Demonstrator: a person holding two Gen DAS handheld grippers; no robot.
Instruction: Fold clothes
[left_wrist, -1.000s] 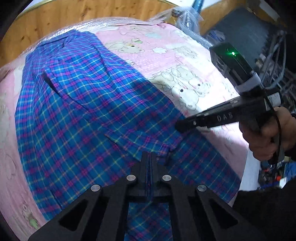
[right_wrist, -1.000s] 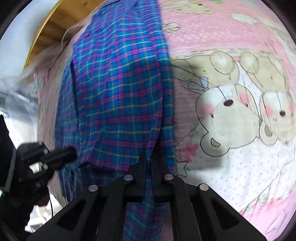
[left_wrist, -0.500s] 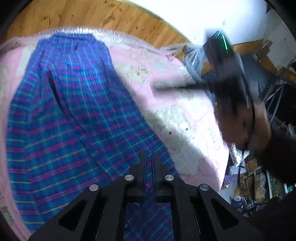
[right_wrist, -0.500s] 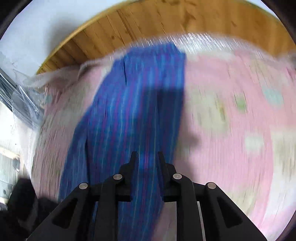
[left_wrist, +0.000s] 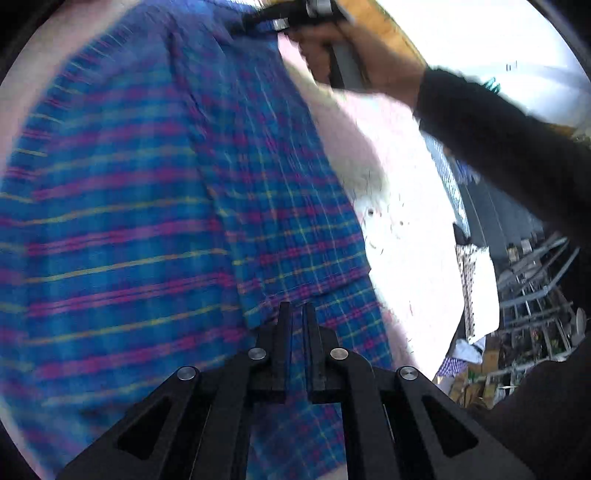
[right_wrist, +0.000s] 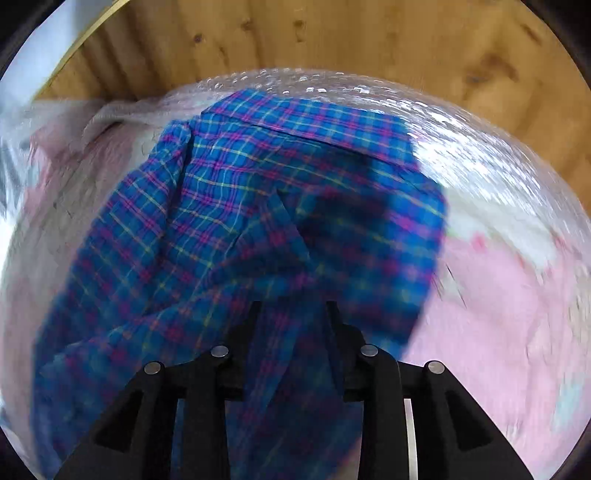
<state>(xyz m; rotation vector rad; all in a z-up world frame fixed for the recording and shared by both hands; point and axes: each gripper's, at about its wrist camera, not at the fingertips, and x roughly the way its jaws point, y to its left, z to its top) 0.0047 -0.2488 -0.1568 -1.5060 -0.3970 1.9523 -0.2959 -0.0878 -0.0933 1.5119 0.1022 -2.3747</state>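
The plaid shirt (right_wrist: 258, 221) lies on the pink sheet (right_wrist: 498, 295) near the wooden headboard (right_wrist: 332, 37), one end carried over the rest. The left gripper (left_wrist: 297, 314) is pinched shut on a hem edge, while the right gripper (right_wrist: 293, 306) has its fingers spread with cloth draped between them. The thin cotton looks light and floppy, so it is probably best held at hems or corners.

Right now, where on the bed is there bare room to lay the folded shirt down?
Bare pink bedsheet lies right of the plaid shirt, below the wooden headboard. Left of the shirt only a narrow strip shows, crowded by rumpled plastic wrap.
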